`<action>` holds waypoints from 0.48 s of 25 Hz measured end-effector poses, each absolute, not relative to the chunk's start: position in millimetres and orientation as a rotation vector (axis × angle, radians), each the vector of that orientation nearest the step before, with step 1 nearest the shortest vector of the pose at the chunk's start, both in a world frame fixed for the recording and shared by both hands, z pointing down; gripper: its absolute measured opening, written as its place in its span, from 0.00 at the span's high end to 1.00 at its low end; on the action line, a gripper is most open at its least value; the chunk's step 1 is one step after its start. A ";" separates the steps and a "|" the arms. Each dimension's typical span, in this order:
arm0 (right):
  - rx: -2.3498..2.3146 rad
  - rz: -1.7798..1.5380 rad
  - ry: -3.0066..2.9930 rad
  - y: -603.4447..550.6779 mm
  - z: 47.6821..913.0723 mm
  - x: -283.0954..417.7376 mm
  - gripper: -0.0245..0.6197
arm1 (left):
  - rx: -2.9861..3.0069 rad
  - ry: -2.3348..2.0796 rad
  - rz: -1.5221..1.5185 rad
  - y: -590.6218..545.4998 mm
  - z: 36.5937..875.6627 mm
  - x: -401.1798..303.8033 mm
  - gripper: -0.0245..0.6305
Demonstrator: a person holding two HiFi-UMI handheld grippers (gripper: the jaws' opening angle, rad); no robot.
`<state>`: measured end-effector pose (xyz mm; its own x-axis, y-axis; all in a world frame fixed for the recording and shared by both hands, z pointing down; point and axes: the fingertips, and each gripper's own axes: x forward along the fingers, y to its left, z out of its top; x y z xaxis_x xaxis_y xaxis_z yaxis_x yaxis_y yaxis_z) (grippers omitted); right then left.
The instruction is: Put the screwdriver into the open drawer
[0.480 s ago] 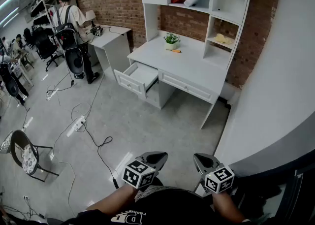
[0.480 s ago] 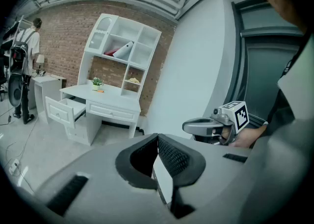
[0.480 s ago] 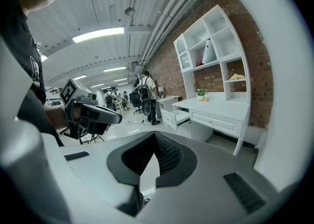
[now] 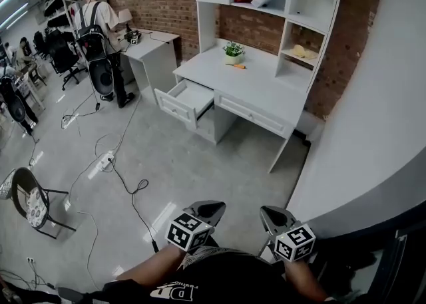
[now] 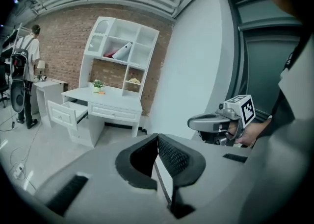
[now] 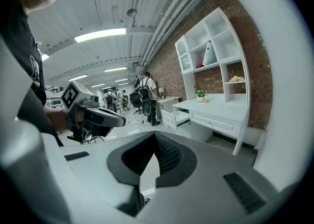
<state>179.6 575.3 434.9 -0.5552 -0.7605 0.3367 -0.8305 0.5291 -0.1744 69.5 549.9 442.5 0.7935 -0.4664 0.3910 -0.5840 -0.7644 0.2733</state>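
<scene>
The orange-handled screwdriver lies on the white desk beside a small potted plant, far ahead of me. The desk's left drawer stands pulled open. Both grippers hang close to my body, well short of the desk. My left gripper is shut and holds nothing; in its own view the pads meet. My right gripper is shut and empty too, its pads together. The open drawer and screwdriver show small in the right gripper view.
Cables and a power strip trail over the grey floor between me and the desk. A chair stands at the left. A person with a backpack stands at a small white table. A curved grey wall runs along the right.
The desk sits slightly higher and nearer in the head view. Both grippers keep their place in front of my body, still shut.
</scene>
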 end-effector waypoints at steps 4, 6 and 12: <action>1.344 0.518 -2.566 580.3 443.2 181.2 0.96 | 2.597 -0.789 0.422 551.5 446.9 72.6 0.93; 1.339 0.542 -2.588 579.9 443.9 181.7 0.95 | 2.604 -0.783 0.425 551.7 445.4 75.1 0.93; 1.350 0.520 -2.564 576.0 445.8 184.4 0.95 | 2.616 -0.774 0.432 551.8 442.7 79.1 0.93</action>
